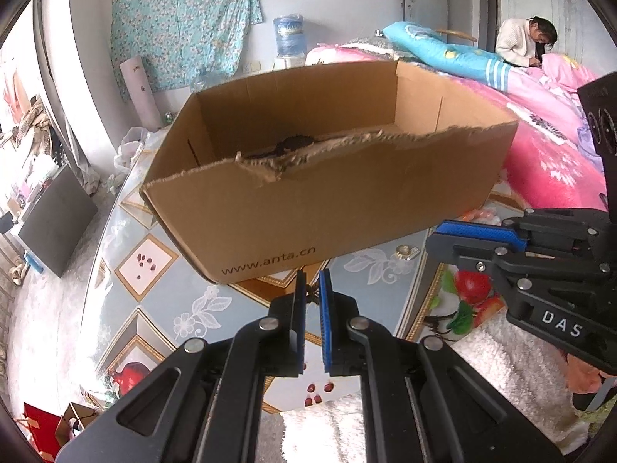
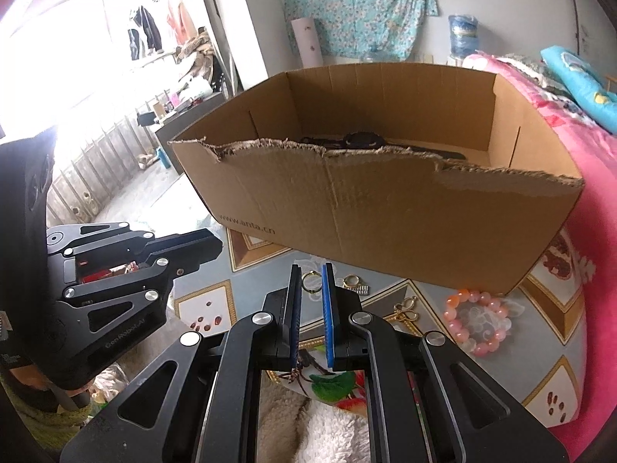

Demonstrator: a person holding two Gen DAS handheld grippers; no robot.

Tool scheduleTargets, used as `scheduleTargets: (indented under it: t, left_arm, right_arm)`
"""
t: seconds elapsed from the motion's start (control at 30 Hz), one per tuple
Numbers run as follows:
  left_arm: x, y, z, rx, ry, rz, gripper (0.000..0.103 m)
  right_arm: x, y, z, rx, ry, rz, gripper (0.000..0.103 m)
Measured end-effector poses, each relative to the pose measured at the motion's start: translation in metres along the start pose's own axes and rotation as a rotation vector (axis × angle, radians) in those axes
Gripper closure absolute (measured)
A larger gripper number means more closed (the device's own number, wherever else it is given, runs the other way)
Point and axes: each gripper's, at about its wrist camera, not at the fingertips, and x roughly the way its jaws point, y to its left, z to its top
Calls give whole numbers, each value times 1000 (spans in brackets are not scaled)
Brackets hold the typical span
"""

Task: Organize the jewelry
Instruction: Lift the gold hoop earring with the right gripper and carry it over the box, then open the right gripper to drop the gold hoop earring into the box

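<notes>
Left gripper [image 1: 312, 276] pressed nearly together on a thin dark cord, torn-edged brown corrugated cardboard box [image 2: 385, 200] holding a black watch [image 2: 362, 141], gold rings [image 2: 308, 281] on glossy patterned tabletop [image 2: 540, 332], right gripper [image 2: 311, 270] closed empty, pink bead bracelet [image 2: 478, 320] rightmost.

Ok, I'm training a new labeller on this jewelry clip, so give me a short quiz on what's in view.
1. True or false: the pink bead bracelet lies inside the cardboard box.
2. The box's near rim is: A torn, B taped, C cut straight.
3. What web address is printed on the box's front?
Key: 1 false, it lies on the table beside the box; 2 A; 3 www.anta.cn.
</notes>
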Motion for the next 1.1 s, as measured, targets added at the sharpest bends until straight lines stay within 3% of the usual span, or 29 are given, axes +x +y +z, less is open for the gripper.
scheduleTargets:
  t: [0.4,0.6,0.7,0.83,1.0,1.1]
  left_arm:
    - [-48,5,40,11,-117,-102,97]
    - [-56,12,93,70,-158,-175,97]
    - [-36,15,128,103,-110,-224,97]
    - [26,25,173,86,47,-296,97]
    - [115,26,198,34,277,-375,97]
    - [155,24,202,22,388,-384,97]
  right_arm:
    - [-46,-2,20,-16,-137,13,95]
    - [-59,-28,69,-60,-169,52,95]
    - [-42,-44,103,-76,-81,86,95]
    - [2,-61,138,-86,88,94,95]
    - [63,-70,149,-121,335,95,95]
    - [96,-77,146,-115,464,97,95]
